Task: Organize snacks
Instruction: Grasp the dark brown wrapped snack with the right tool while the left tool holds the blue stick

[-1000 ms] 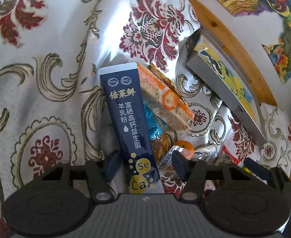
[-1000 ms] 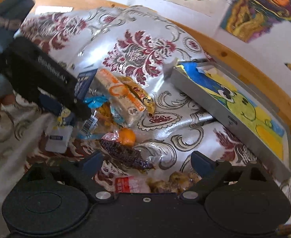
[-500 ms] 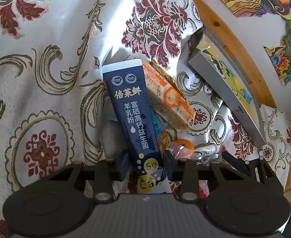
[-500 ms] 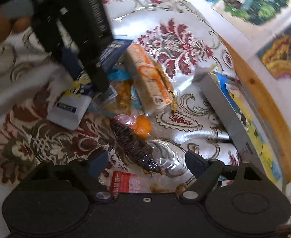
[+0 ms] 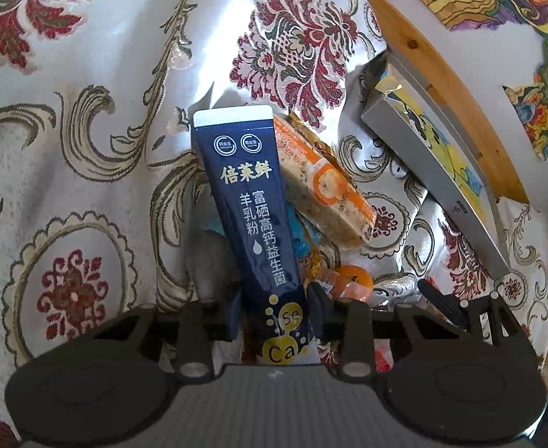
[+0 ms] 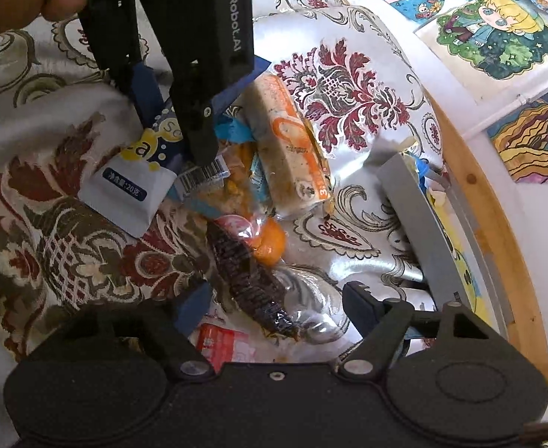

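left gripper (image 5: 275, 317) pinches the long navy powder sachet (image 5: 253, 216) low to lift it clear; right gripper (image 6: 274, 306) hovers wide over the snack pile

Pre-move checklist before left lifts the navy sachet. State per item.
1. Left gripper shut on the navy sachet: ok.
2. Grip placement: low end, near the Ca print; long end free, may swing: not ok.
3. Sachet clear of the orange bar: cannot tell, edges overlap.
4. Right gripper open, holding nothing: ok.
5. Right gripper out of the lift path: ok, it sits over the dark wrapper.
6. Drop-off spot: cannot tell, none in view.
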The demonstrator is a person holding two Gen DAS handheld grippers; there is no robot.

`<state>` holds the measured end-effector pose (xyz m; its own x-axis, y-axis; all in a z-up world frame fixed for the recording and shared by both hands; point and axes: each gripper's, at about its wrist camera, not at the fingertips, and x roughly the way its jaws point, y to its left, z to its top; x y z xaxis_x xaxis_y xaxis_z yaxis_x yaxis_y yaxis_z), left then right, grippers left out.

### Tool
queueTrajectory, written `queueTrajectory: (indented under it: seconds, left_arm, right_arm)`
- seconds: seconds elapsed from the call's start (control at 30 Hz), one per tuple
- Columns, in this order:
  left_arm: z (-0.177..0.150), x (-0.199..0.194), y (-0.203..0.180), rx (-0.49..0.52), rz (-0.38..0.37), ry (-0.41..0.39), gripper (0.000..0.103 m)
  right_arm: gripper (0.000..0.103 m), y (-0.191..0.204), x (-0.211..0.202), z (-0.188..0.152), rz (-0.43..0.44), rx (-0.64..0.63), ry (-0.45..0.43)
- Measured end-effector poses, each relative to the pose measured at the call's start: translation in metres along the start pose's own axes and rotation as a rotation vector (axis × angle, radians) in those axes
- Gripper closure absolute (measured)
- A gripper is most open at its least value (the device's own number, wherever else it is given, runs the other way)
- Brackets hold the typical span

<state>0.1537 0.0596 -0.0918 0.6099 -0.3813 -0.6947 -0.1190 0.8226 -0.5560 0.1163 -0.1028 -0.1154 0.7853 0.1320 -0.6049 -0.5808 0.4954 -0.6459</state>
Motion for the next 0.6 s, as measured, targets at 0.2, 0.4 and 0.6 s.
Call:
queueTrajectory:
  seconds: [0.2,0.4,0.6]
  left_arm:
    - [-0.002,-0.002,-0.003,0.031,0.009,-0.015,0.07]
    - [-0.005,-0.006,-0.008,0.058,0.023,-0.028,0.076]
    - [-0.011,-0.012,-0.018,0.105,0.017,-0.051,0.079]
  right_arm:
    - [0.042,0.006,0.002,0.001,0.012,-0.029,-0.007]
    - [0.049,0.008,0.0,0.001,0.011,-0.048,-0.017]
    - [0.058,0.012,-0.002,0.0,-0.011,-0.075,-0.028]
